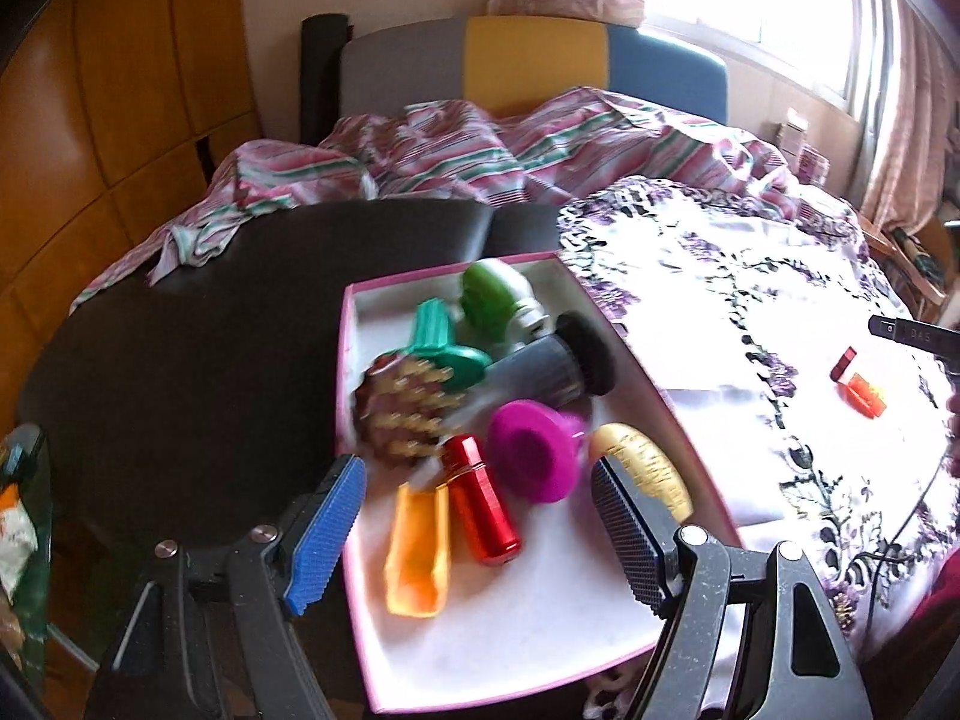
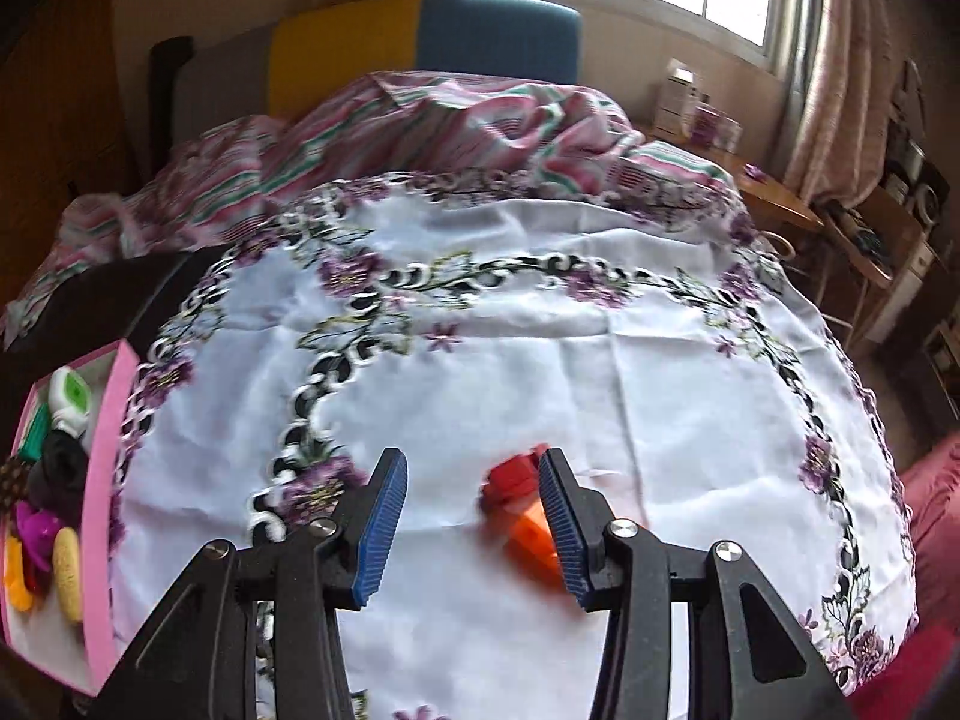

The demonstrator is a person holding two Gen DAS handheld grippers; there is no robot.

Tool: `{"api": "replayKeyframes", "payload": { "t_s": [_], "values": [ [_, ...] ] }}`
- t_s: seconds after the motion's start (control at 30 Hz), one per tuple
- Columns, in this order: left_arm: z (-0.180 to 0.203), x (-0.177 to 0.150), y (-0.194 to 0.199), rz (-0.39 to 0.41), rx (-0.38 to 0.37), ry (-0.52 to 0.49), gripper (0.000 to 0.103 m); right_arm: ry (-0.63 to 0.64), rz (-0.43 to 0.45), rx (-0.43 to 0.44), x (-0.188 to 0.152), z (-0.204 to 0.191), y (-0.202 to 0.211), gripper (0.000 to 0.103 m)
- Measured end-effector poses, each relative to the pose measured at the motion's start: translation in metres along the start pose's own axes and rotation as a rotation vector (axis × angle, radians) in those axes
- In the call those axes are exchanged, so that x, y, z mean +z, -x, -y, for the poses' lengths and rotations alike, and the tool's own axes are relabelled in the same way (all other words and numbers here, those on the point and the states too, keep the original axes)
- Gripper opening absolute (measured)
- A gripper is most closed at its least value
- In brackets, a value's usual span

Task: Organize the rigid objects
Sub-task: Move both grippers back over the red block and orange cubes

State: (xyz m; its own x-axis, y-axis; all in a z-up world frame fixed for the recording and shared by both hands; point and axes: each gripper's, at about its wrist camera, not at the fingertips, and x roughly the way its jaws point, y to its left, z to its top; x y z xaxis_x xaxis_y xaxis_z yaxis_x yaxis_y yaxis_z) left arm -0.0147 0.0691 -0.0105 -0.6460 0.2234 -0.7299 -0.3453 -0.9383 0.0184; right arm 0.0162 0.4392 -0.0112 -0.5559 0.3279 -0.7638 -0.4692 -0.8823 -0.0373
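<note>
Left wrist view alone shows inside the pink box (image 1: 648, 402), left gripper (image 1: 480, 534) spread empty.

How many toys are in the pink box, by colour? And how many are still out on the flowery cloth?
In the pink box:
Green: 2
Grey: 1
Brown: 1
Red: 1
Orange: 1
Pink: 1
Yellow: 1
On the cloth:
Red-orange: 1
Total: 9

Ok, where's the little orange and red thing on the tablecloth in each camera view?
Left wrist: orange and red thing far right, lying on the tablecloth.
Right wrist: low centre, just inside the right gripper, blurred.
Shared landmark: the pink box, beside the tablecloth in both.
</note>
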Motion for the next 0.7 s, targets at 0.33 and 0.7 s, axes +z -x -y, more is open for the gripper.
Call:
{"api": "replayKeyframes", "payload": {
  "t_s": [0.33, 0.7],
  "values": [
    [0.053, 0.020, -0.013, -0.003, -0.063, -0.099, 0.078, -0.365, -0.060, -0.036, -0.010, 0.084, -0.017, 0.046],
    [0.098, 0.032, -0.025, -0.006, -0.112, -0.174, 0.078, -0.405, -0.081, -0.024, -0.012, 0.091, -0.019, 0.046]
  ]
}}
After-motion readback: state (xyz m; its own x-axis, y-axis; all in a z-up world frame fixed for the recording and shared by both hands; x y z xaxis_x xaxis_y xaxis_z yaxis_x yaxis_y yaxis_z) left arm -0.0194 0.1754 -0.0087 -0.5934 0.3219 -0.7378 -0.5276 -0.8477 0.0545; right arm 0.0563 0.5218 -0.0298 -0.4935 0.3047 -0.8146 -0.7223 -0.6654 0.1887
